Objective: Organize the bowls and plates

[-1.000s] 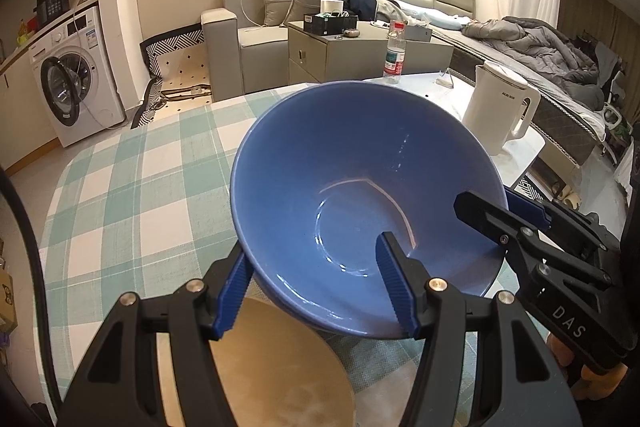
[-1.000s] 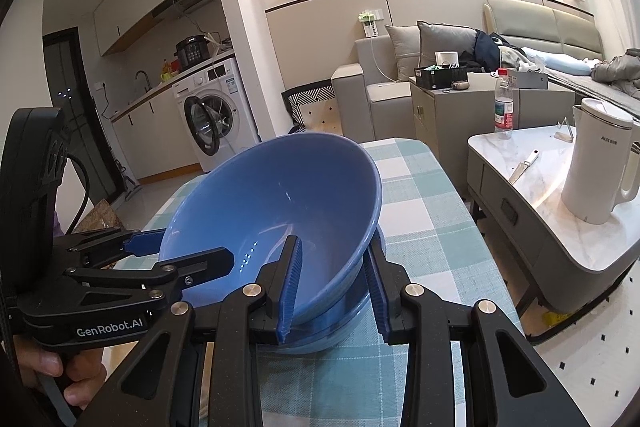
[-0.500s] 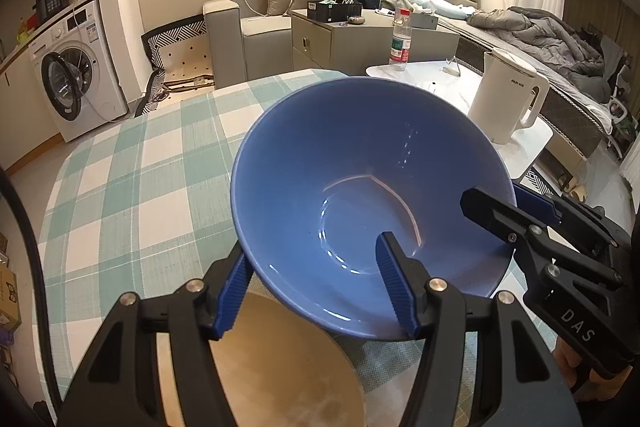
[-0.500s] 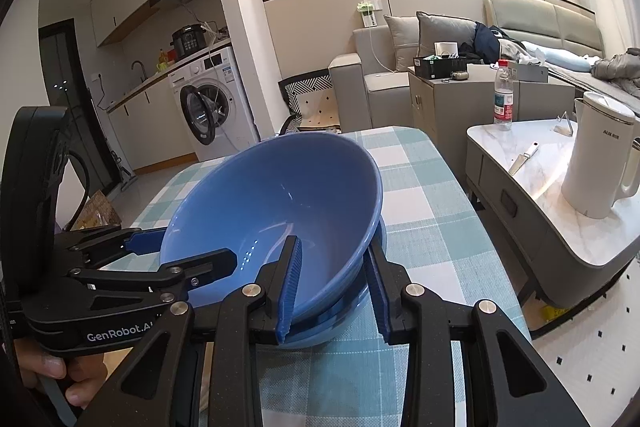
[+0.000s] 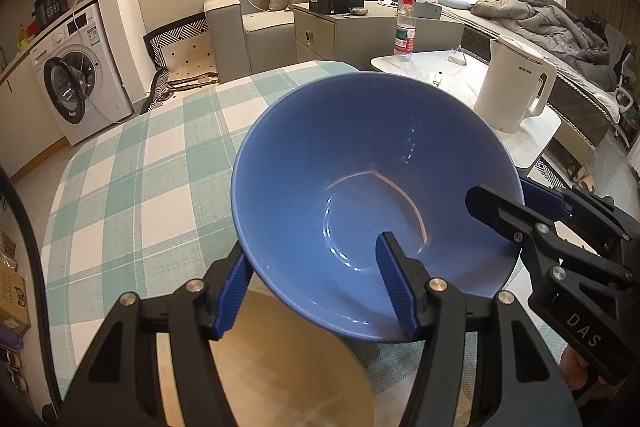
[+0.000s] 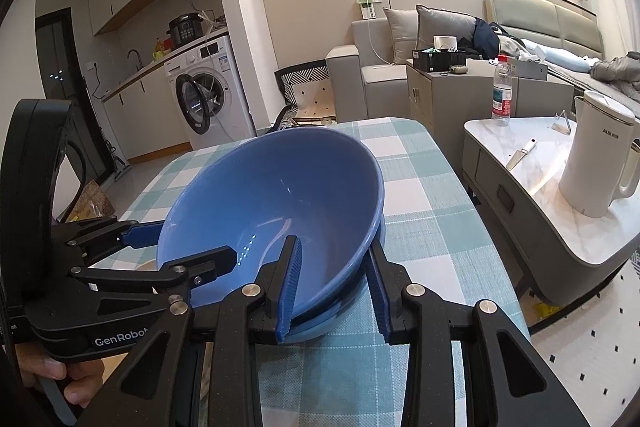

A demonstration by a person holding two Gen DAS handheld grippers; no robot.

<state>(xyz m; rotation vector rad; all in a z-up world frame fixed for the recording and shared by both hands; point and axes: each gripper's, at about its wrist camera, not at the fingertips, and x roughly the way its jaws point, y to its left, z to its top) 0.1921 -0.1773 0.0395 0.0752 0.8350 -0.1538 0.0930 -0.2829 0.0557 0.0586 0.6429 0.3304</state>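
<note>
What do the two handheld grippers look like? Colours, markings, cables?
Both are matte black plastic linkage frames with silver pivot screws and ribbed blue pads on the fingers. The left gripper has "GenRobot" in white on its body and a black cable looping by it, seen from the right wrist. The right gripper shows white "DAS" lettering in the left wrist view. No sleeves visible.
</note>
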